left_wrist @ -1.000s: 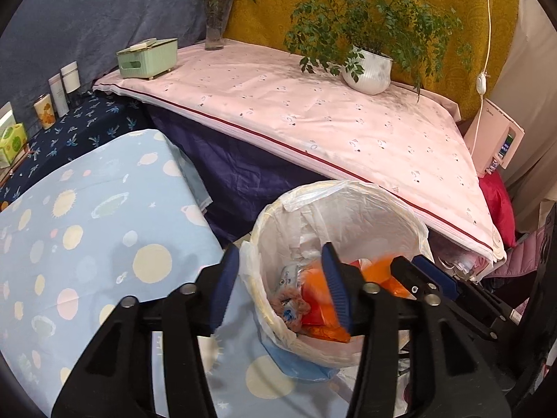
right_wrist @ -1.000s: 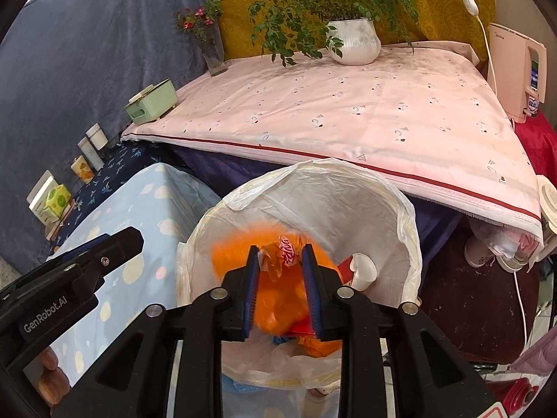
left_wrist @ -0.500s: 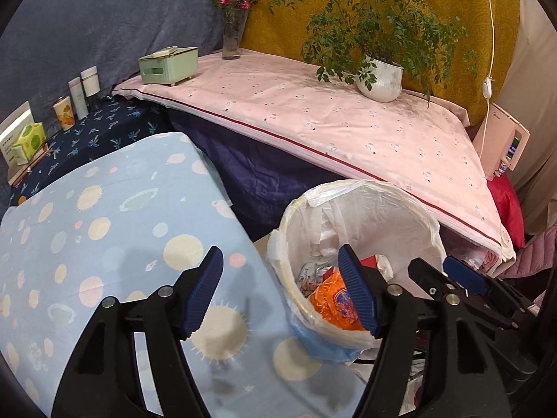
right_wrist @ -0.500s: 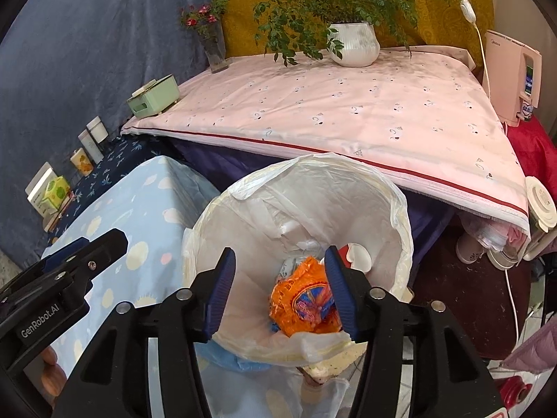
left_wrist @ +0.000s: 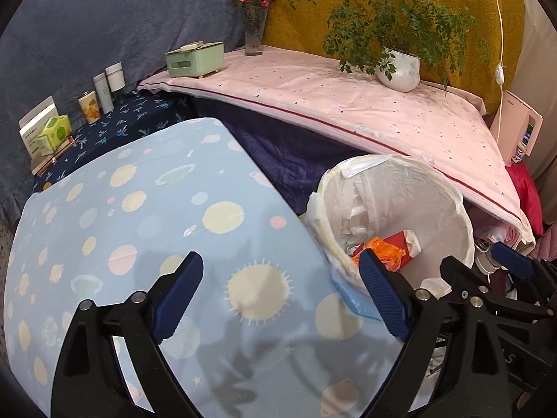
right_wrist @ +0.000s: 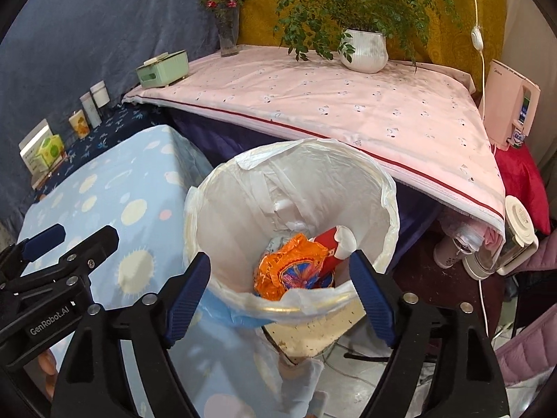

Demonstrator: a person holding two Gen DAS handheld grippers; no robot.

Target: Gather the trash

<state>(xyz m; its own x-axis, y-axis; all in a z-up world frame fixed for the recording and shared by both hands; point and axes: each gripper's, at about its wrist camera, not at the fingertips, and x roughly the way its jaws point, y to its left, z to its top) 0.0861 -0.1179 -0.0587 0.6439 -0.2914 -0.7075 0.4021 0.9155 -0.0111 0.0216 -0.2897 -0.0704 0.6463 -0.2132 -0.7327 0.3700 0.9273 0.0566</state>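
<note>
My right gripper (right_wrist: 278, 278) has just been spreading its jaws, nothing between them, above the near rim of the bin (right_wrist: 390, 209). The orange wrapper (right_wrist: 292, 268) lies inside, touching a red packet (right_wrist: 329, 250). My left gripper (left_wrist: 278, 292), jaws likewise just spread and empty, hangs over the blue tablecloth (left_wrist: 139, 216) left of the bin.

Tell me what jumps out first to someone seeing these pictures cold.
The orange wrapper lying in the white-lined bin, straight below the open right gripper. Next, the blue spotted cloth to the bin's left, under the open, empty left gripper. Behind, a leafy potted plant stands on the pink cloth.
</note>
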